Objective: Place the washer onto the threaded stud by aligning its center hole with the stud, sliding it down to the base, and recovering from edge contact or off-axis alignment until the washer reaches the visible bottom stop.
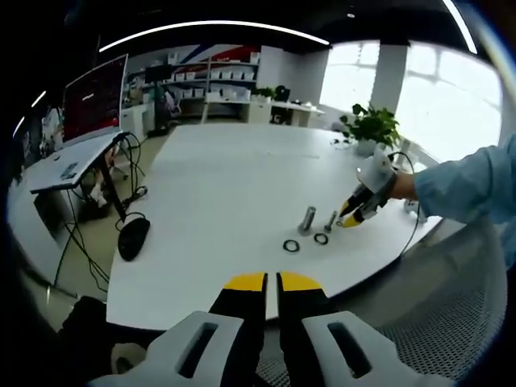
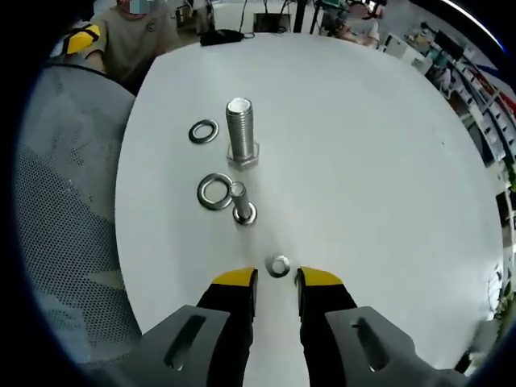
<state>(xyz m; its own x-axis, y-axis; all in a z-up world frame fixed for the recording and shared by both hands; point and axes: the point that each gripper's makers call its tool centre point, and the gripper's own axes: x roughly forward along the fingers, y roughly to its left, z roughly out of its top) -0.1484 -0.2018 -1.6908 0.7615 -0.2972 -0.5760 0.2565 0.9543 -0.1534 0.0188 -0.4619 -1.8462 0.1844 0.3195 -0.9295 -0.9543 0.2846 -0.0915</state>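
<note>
right tongs (image 2: 276, 280) spread near small washer (image 2: 279, 265); left tongs (image 1: 272, 282) nearly pressed together over table edge (image 1: 161, 318).

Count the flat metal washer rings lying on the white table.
3. A grey metal washer lies left of the large upright steel bolt; a second washer touches the small bolt; a small washer lies just ahead of the right gripper.

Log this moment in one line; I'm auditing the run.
right gripper: open, over small washer | left gripper: shut, idle | two washers beside studs, none threaded
</note>
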